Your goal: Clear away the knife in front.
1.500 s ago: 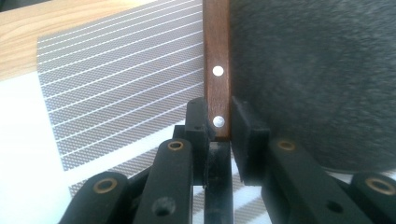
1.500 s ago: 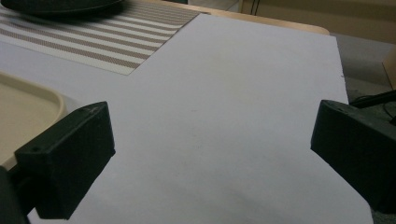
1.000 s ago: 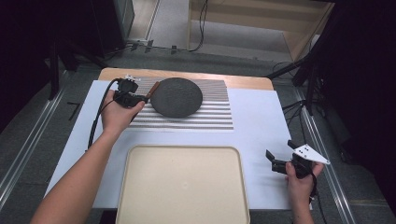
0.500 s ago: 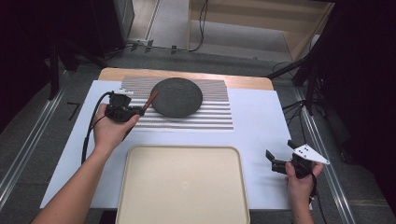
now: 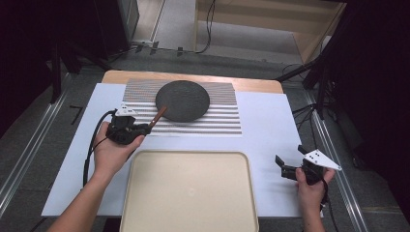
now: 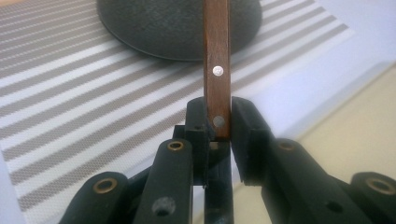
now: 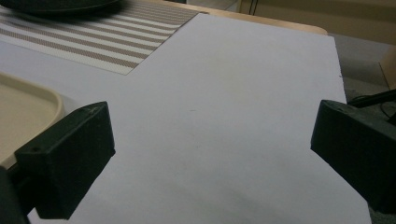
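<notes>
My left gripper (image 5: pixel 146 126) is shut on a brown wooden handle (image 5: pixel 157 116) with metal rivets; in the left gripper view the handle (image 6: pixel 217 65) rises from between the jaws toward a dark round plate (image 6: pixel 177 23). Its far end is hidden against the plate (image 5: pixel 183 100), which rests on a striped placemat (image 5: pixel 217 118). My right gripper (image 5: pixel 289 161) is open near the table's right front corner, with nothing between its jaws; in the right gripper view only the white table sheet (image 7: pixel 224 121) lies between them.
A large beige tray (image 5: pixel 189 193) sits at the front centre, between the two hands. The white sheet (image 5: pixel 270 125) covers the table, with a wooden edge (image 5: pixel 193 77) at the back. A black cable (image 5: pixel 92 145) trails from the left gripper.
My left gripper has drawn back toward the front left with the wooden handle, away from the plate. The right gripper has stayed where it was.
</notes>
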The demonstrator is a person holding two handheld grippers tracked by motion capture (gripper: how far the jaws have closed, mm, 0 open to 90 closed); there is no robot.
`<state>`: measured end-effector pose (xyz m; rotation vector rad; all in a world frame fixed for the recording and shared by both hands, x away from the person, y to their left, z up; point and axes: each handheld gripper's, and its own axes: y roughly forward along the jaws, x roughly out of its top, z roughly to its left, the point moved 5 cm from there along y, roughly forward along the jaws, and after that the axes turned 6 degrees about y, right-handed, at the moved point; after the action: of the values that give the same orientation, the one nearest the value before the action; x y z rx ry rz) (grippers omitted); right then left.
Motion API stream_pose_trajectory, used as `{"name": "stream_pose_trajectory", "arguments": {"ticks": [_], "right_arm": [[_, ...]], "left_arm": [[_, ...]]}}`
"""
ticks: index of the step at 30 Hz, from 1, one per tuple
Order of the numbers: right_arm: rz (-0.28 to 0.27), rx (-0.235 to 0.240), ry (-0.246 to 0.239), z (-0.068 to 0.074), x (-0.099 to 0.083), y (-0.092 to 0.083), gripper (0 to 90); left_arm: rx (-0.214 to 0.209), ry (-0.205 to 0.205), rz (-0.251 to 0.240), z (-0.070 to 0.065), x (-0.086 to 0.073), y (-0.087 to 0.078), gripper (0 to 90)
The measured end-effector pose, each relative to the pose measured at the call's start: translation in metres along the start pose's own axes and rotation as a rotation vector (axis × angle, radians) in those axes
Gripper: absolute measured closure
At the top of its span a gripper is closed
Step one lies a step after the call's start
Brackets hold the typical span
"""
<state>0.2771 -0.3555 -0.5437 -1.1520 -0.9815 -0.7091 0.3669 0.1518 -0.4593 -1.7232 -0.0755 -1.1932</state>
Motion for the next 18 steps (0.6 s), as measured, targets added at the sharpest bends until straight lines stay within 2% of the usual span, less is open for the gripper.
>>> {"name": "stream_pose_trajectory", "arguments": {"ticks": [9, 18], "right_arm": [[0.0, 0.0, 0.0, 0.0, 0.0, 0.0, 0.0], [-0.003, -0.001, 0.002, 0.0, 0.0, 0.0, 0.0]], "left_arm": [[-0.019, 0.019, -0.006, -0.026, -0.019, -0.01, 76.7], [-0.061, -0.02, 0.006, -0.049, -0.049, -0.01, 76.7]]}}
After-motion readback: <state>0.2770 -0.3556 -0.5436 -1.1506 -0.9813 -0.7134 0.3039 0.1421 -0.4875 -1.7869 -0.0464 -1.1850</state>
